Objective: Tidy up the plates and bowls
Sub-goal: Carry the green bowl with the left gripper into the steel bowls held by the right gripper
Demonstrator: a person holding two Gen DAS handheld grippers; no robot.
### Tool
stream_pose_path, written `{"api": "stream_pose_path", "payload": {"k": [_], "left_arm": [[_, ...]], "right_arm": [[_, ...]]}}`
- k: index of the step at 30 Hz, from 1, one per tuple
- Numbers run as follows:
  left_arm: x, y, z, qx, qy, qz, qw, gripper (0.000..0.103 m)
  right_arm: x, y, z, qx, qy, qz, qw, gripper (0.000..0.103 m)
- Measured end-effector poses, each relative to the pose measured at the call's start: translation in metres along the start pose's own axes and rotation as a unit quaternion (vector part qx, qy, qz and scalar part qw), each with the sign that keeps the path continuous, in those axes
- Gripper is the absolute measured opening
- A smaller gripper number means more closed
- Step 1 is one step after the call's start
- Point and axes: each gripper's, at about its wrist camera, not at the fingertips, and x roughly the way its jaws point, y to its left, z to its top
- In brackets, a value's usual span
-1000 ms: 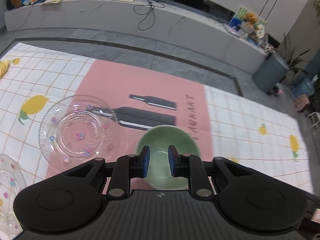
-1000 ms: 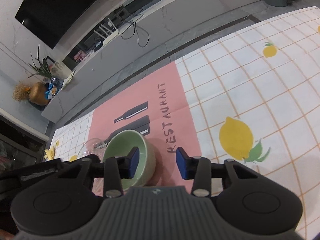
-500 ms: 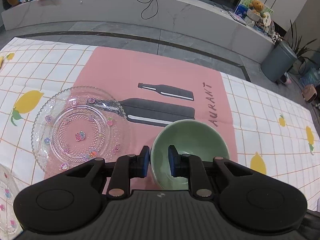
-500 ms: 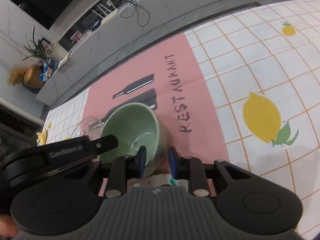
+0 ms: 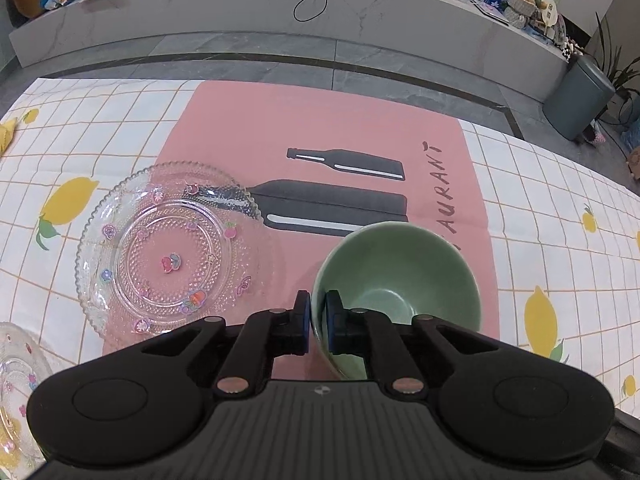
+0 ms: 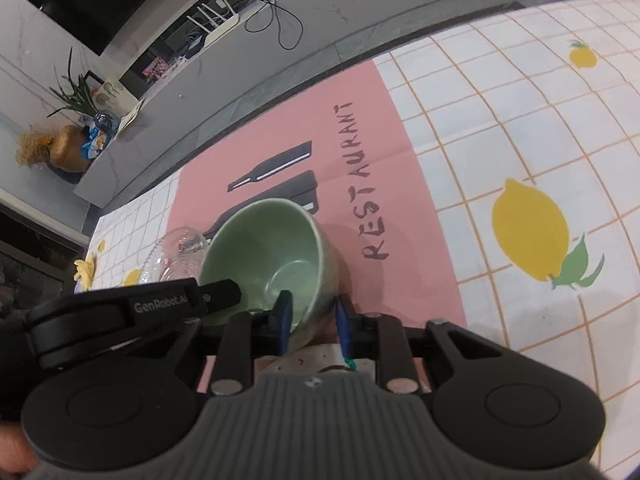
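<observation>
Now both tools have the green bowl (image 5: 396,276): the left gripper (image 5: 318,320) has just closed, its blue pads pinching the near-left rim, while the right gripper (image 6: 312,320) is clamped across the bowl's wall on the opposite side, one pad inside, one outside. With both grips set, the bowl, apparently on the pink placemat (image 5: 340,120), looks ready to lift. Beyond, to the left, the clear glass plate (image 5: 164,248) waits untouched.
</observation>
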Motion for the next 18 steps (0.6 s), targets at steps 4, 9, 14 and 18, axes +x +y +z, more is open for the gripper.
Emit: {"api": "stream_pose_path", "payload": {"k": [4,9,14,18], "left_arm": [[-0.003,-0.001,0.0,-0.008,0.003,0.001,1.0,0.007],[-0.015,-0.007,0.001,-0.001,-0.003,0.003,1.0,0.006],[-0.035,-0.008,0.002,-0.008,-0.018,0.008,0.9998,0.006],[-0.057,-0.009,0.0,-0.009,-0.036,0.013,0.9992,0.006]], "right_arm": [[-0.001,0.0,-0.001,0.001,-0.003,-0.004,1.0,0.019],[-0.004,-0.004,0.0,0.013,0.001,-0.007,1.0,0.015],[-0.013,-0.002,0.002,0.018,0.001,0.012,1.0,0.015],[-0.028,0.004,0.002,0.012,-0.008,0.03,0.999,0.015]]}}
